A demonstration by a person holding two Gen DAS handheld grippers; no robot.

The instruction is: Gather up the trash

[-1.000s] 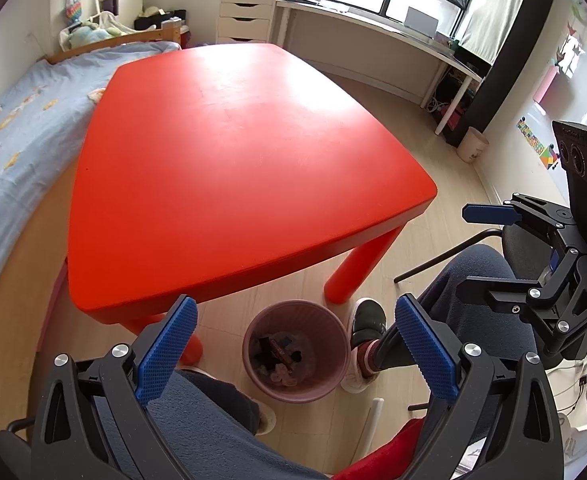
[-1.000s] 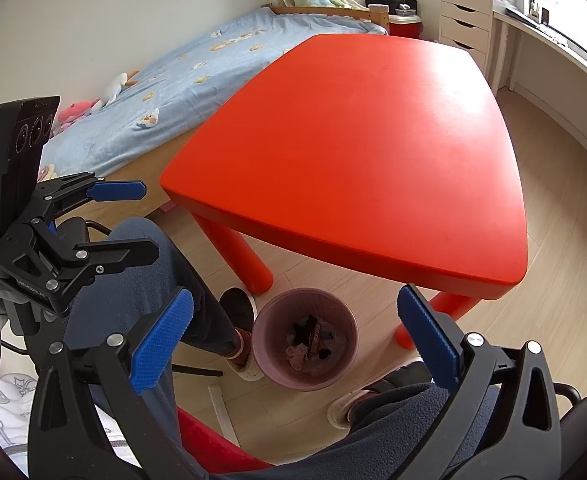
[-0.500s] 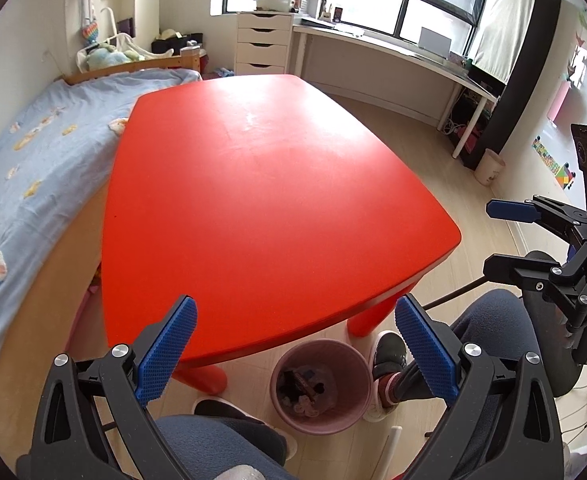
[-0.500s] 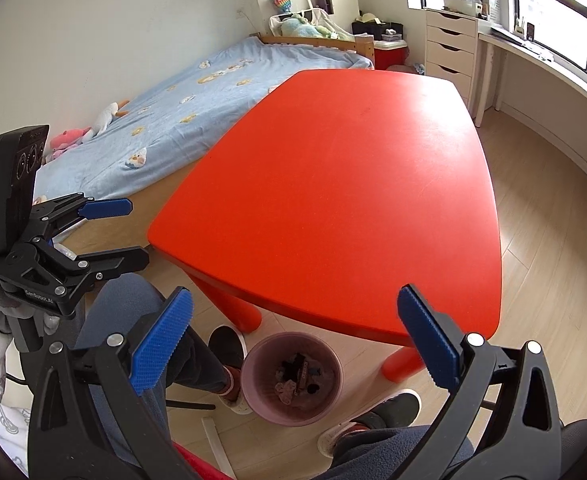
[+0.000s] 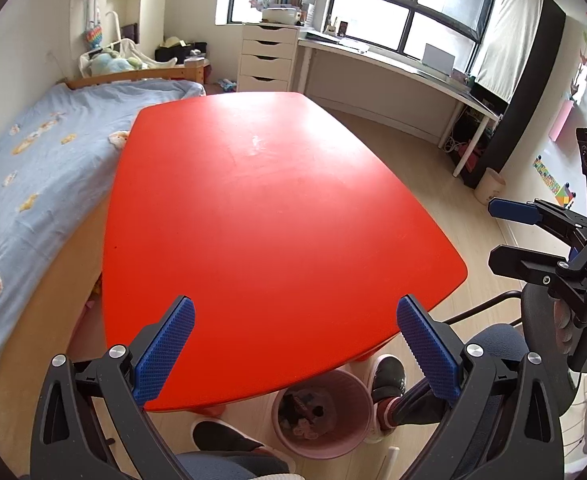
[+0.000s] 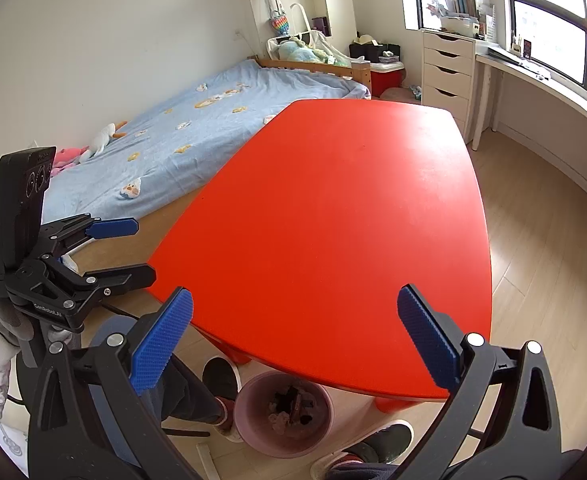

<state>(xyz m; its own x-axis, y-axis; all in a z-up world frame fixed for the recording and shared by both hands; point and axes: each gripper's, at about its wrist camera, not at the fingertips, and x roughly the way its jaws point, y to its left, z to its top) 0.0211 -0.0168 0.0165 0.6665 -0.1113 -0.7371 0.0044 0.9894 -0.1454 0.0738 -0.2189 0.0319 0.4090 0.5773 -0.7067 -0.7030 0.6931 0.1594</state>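
A pink waste bin point(image 5: 321, 416) point(image 6: 283, 414) with dark scraps inside stands on the floor under the near edge of the red table point(image 5: 269, 232) point(image 6: 341, 216). No trash shows on the tabletop. My left gripper point(image 5: 295, 344) hangs open above the table's near edge, nothing between its blue pads. My right gripper point(image 6: 295, 340) is open too, empty, over the same edge. Each gripper also shows in the other's view, the right gripper point(image 5: 509, 232) at the right and the left gripper point(image 6: 129, 252) at the left.
A person's legs and shoes point(image 5: 387, 376) sit beside the bin. A bed with a blue cover point(image 5: 25, 184) runs along the table's left side. White drawers point(image 5: 267, 58) and a long desk point(image 5: 393, 64) stand under the windows. A chair point(image 5: 533, 312) is at the right.
Both grippers have risen and tilted up, so the table fills more of each view and the bin has slid toward the bottom edge. Both stay open.
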